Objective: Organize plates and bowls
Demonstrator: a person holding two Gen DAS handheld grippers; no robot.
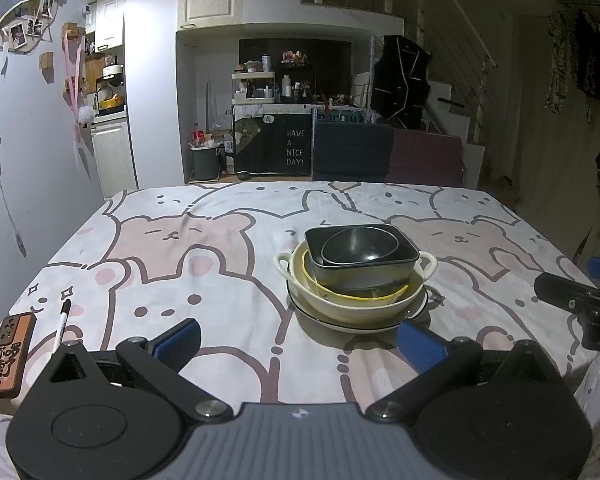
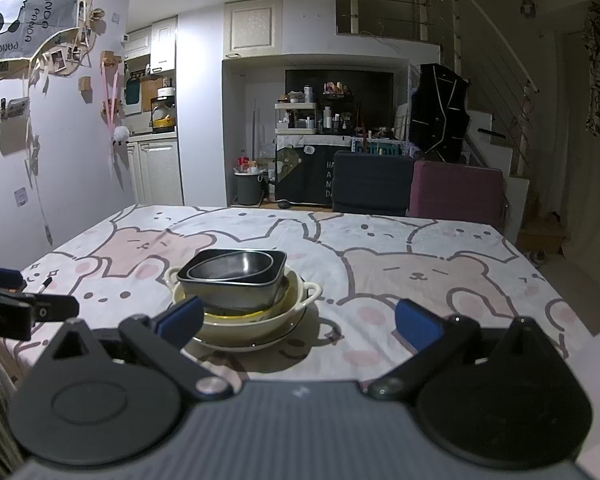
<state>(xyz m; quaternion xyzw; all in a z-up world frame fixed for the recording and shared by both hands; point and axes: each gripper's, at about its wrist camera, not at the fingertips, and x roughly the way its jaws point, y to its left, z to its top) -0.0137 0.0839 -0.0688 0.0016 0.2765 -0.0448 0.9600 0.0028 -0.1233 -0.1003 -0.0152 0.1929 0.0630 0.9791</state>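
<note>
One stack of dishes stands mid-table. A white plate with a dark rim (image 1: 352, 322) (image 2: 292, 330) lies at the bottom. On it sits a cream bowl with two handles (image 1: 360, 302) (image 2: 260, 324), then a yellow-rimmed dish (image 1: 356, 295) (image 2: 236, 313). Above that is a square dark bowl (image 1: 364, 270) (image 2: 236, 292) with a round dark bowl (image 1: 360, 246) (image 2: 232, 268) inside. My left gripper (image 1: 300, 344) is open just short of the stack. My right gripper (image 2: 300, 322) is open too, its left pad (image 2: 180, 320) close to the cream bowl. Neither holds anything.
The table carries a bear-print cloth (image 1: 204, 240) (image 2: 420, 272). A marker pen (image 1: 63, 320) and a brown block with characters (image 1: 10, 354) lie at the near left. The other gripper (image 1: 580, 300) (image 2: 16, 308) shows at each view's edge. Two chairs (image 1: 352, 152) (image 2: 456, 188) stand behind.
</note>
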